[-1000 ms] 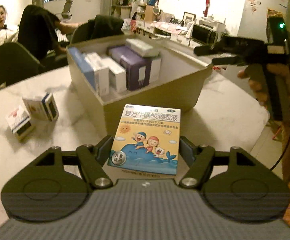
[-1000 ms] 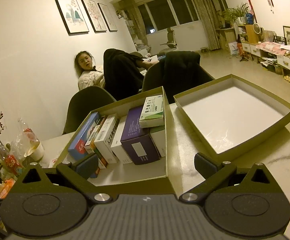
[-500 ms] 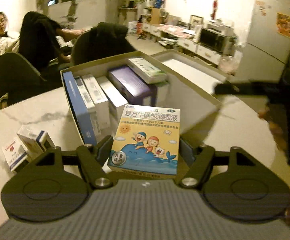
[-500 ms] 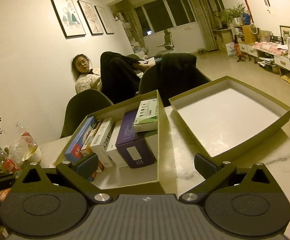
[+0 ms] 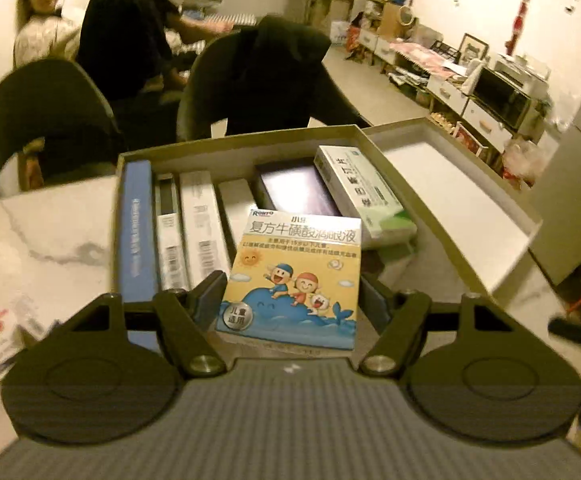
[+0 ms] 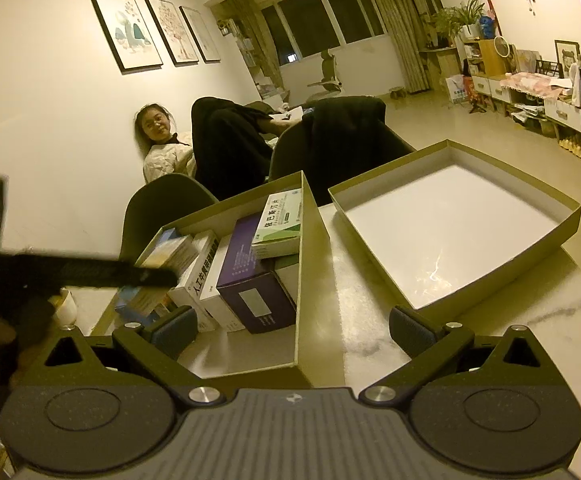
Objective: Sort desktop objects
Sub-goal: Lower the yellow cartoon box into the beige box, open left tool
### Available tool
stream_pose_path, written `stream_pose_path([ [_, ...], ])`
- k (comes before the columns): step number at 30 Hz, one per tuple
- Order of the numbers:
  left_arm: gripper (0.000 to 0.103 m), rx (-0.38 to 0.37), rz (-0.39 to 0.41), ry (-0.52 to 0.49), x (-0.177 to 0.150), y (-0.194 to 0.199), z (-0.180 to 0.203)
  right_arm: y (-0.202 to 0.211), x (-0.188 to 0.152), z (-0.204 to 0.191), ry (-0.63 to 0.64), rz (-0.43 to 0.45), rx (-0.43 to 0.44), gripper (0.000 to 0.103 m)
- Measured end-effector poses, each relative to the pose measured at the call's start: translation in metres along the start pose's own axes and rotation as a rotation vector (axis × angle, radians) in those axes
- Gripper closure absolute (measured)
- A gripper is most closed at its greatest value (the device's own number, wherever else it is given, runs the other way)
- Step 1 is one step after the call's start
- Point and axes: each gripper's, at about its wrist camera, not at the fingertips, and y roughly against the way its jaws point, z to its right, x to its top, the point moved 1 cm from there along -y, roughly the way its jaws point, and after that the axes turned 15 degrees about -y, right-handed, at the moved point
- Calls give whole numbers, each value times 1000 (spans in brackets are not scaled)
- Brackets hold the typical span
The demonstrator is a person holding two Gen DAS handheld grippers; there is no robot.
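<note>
1. Left wrist view, lower left of the frame: two small white boxes [image 5: 4, 330] lie on the marble tabletop [image 5: 42, 240], blurred.
2. Centre of the frame: the left tool [image 5: 290, 300] clamps an eye-drop box [image 5: 294, 280] with cartoon children on its face, held above the near part of the cardboard box [image 5: 138, 152].
3. Inside that cardboard box, a blue box [image 5: 136, 232] stands at the left, white boxes beside it, then a purple box [image 5: 298, 192] with a green-and-white box [image 5: 360, 190] lying on top.
4. Right of the frame: an open lid [image 5: 462, 208] sits just beside the cardboard box.
5. Right wrist view, lower centre: the right tool [image 6: 292, 328] is spread wide, holding nothing, over the cardboard box's near right wall.
</note>
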Motion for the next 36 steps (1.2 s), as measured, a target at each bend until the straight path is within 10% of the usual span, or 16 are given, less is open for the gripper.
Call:
stream_pose_path([
  [21, 32, 69, -66, 196, 47, -58, -11, -7, 7, 9, -3, -26, -18, 0],
  [36, 26, -35, -15, 35, 35, -34, -18, -3, 6, 9, -1, -24, -10, 0],
])
